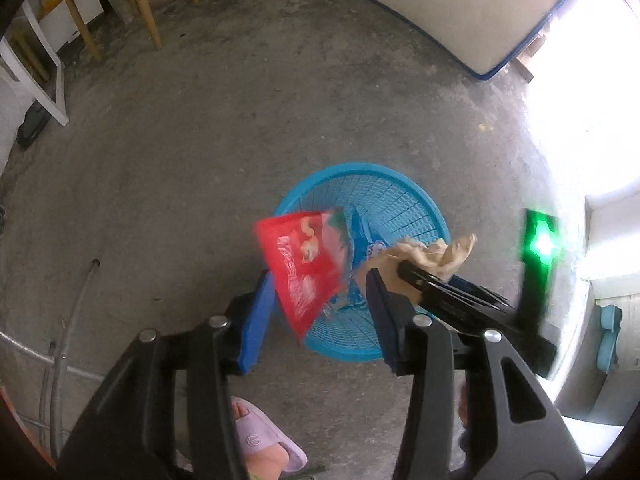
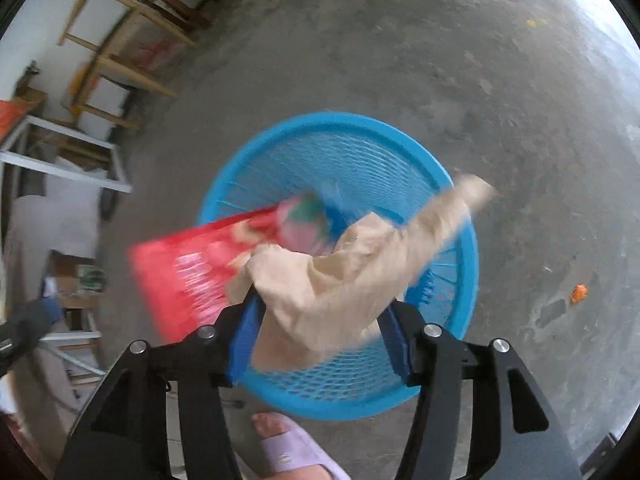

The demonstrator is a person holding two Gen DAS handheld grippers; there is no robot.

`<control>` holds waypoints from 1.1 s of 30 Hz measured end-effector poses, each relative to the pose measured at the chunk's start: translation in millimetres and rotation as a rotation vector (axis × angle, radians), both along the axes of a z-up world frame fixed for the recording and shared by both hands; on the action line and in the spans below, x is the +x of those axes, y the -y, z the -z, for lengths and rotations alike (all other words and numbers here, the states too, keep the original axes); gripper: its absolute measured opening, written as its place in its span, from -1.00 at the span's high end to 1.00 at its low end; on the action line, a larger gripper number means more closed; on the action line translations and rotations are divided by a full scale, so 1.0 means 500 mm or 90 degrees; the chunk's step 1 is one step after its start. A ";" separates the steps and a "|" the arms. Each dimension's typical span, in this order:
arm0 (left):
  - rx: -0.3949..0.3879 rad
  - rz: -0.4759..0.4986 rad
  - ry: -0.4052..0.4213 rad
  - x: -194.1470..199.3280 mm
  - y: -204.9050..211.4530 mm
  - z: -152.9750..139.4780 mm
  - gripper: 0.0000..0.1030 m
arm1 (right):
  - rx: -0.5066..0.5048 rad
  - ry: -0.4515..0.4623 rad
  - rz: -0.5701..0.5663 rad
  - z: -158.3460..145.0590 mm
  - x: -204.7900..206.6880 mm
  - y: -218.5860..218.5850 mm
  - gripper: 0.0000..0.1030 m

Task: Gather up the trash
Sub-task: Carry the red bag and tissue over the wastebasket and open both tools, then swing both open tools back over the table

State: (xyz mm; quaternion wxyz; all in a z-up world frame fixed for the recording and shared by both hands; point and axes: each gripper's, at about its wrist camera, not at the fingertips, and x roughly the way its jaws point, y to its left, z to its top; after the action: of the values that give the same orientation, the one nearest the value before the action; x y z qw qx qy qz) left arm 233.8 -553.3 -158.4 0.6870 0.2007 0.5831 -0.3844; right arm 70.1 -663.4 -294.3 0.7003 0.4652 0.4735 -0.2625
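Foot: a person's foot in a lilac slipper (image 2: 294,454) stood on the floor at the near edge, just beside the basket.
Left gripper (image 1: 320,316): jaws stood apart, blue pads clear of the wrapper between them; nothing was pinched.
Red wrapper (image 1: 308,272): a red snack packet, tilted and blurred, was loose in the air between the left fingers, over the near rim of the basket.
Right gripper (image 2: 320,336): jaws stood apart; the paper lay between them against the left pad, and whether that pad still pressed it could not be told.
Beige paper (image 2: 352,272): a crumpled beige sheet, blurred, stretched from the right jaws out over the basket.
Blue basket (image 2: 460,208): a round blue mesh bin stood on the concrete floor (image 2: 440,60) directly under both grippers; a blue packet lay inside.
Orange scrap (image 2: 579,293): a small piece lay on the floor, well apart from the basket.
Wooden furniture (image 1: 148,12): pale legs stood at the far wall.
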 end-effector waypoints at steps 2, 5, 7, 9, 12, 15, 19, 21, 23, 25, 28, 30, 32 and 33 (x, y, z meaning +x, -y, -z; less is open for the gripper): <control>-0.014 0.000 0.010 -0.002 -0.002 -0.022 0.07 | -0.007 -0.001 0.009 0.001 -0.008 0.005 -0.05; -0.033 -0.007 0.034 -0.003 -0.028 -0.052 -0.01 | -0.027 0.015 0.016 -0.013 -0.021 0.009 -0.22; -0.050 -0.018 0.045 -0.009 -0.042 -0.087 -0.05 | -0.045 0.018 0.021 -0.027 -0.030 0.012 -0.25; -0.067 -0.026 0.048 -0.015 -0.058 -0.124 -0.10 | -0.047 0.032 0.023 -0.041 -0.037 0.012 -0.32; -0.100 -0.021 0.046 -0.031 -0.099 -0.188 -0.16 | -0.037 0.055 -0.001 -0.052 -0.034 0.003 -0.47; -0.142 -0.008 0.066 -0.051 -0.161 -0.270 -0.26 | -0.028 0.043 -0.021 -0.046 -0.021 -0.003 -0.47; -0.197 -0.004 0.108 -0.074 -0.294 -0.380 -0.38 | -0.030 0.075 0.013 -0.068 -0.043 0.000 -0.47; -0.222 -0.012 0.135 -0.085 -0.370 -0.428 -0.45 | -0.041 0.079 0.031 -0.084 -0.058 0.006 -0.47; -0.241 -0.022 0.166 -0.097 -0.441 -0.458 -0.50 | -0.044 0.083 0.037 -0.093 -0.066 0.006 -0.42; -0.253 -0.037 0.198 -0.113 -0.532 -0.483 -0.53 | -0.048 0.087 0.037 -0.109 -0.078 0.000 -0.39; -0.270 -0.070 0.228 -0.135 -0.652 -0.498 -0.60 | -0.056 0.100 0.027 -0.142 -0.096 -0.021 -0.39; -0.280 -0.110 0.244 -0.147 -0.738 -0.505 -0.61 | -0.075 0.109 0.009 -0.183 -0.110 -0.052 -0.39; -0.288 -0.146 0.250 -0.155 -0.815 -0.501 -0.62 | -0.090 0.123 -0.011 -0.219 -0.121 -0.078 -0.40; -0.290 -0.172 0.253 -0.158 -0.859 -0.499 -0.62 | -0.100 0.131 -0.031 -0.251 -0.128 -0.103 -0.40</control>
State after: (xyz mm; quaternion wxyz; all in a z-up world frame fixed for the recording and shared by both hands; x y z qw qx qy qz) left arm 154.6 -123.7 90.9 0.8593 0.0340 0.3582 -0.3635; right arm 6.3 -611.8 -168.9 0.7857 0.4217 0.3882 -0.2326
